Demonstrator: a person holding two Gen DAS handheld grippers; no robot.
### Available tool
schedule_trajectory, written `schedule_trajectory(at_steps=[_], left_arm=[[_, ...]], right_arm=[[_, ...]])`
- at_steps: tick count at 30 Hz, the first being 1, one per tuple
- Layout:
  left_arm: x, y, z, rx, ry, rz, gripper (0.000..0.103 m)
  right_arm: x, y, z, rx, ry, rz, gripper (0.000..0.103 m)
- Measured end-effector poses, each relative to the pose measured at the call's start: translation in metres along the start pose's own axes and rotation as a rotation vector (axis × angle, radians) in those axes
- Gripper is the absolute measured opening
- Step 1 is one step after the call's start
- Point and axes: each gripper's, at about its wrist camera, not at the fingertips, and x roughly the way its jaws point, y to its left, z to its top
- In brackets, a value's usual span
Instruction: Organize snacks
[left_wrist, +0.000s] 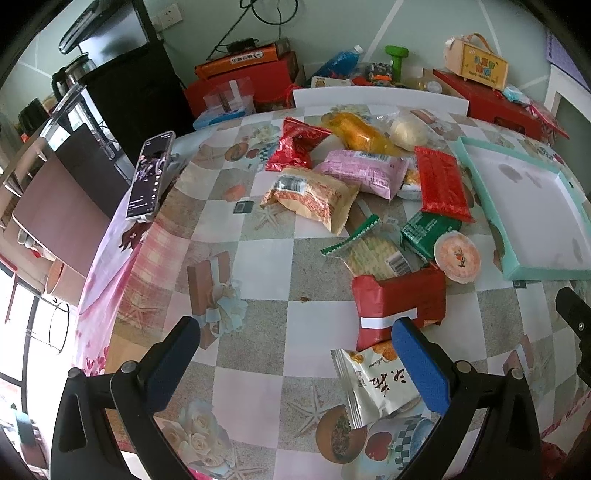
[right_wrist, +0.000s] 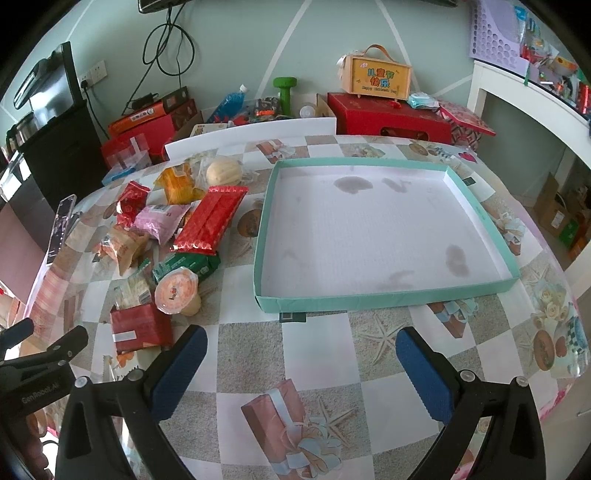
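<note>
A heap of snack packets lies on the patterned table: a red packet (left_wrist: 400, 304), a white packet (left_wrist: 373, 380), a jelly cup (left_wrist: 457, 255), a long red pack (left_wrist: 441, 184), a pink packet (left_wrist: 364, 171) and a tan packet (left_wrist: 310, 195). The teal-rimmed white tray (right_wrist: 380, 299) stands empty to their right; it also shows in the left wrist view (left_wrist: 517, 273). My left gripper (left_wrist: 295, 347) is open and empty, low over the table beside the white packet. My right gripper (right_wrist: 301, 354) is open and empty in front of the tray.
A phone (left_wrist: 147, 177) on a stand sits at the table's left edge. Red boxes (right_wrist: 388, 114), a green dumbbell (right_wrist: 285, 88) and clutter line the far side. The left gripper (right_wrist: 44, 354) shows at the right view's left edge.
</note>
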Motion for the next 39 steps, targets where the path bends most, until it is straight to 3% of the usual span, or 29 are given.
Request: schedule_trajectory(at_steps=[9,15,23,31,37,39], left_arm=[[0.017,-0.023,-0.002,0.109,0.109,-0.068,0.103],[0.039,-0.043,-0.007,0.194,0.231,-0.126,0.103],[0.063,-0.047,-0.006,0.143,0.327,-0.234,0.103],[0.075,-0.052,-0.012,0.111,0.351,-0.282,0.100],[0.066,-0.054,-0.012,0.123,0.338,-0.331,0.083],[0.061,-0.053,-0.010,0.126,0.341,-0.341,0.082]], right_arm=[[0.022,0.004,0.000,-0.021,0.120,0.008,0.103],[0.034,0.008,-0.005,-0.031,0.182,0.044,0.103],[0.045,0.018,-0.006,-0.045,0.251,0.063,0.103],[0.054,0.033,-0.001,-0.072,0.275,0.070,0.103],[0.058,0.039,0.005,-0.078,0.273,0.068,0.103],[0.059,0.040,0.006,-0.077,0.274,0.069,0.103]])
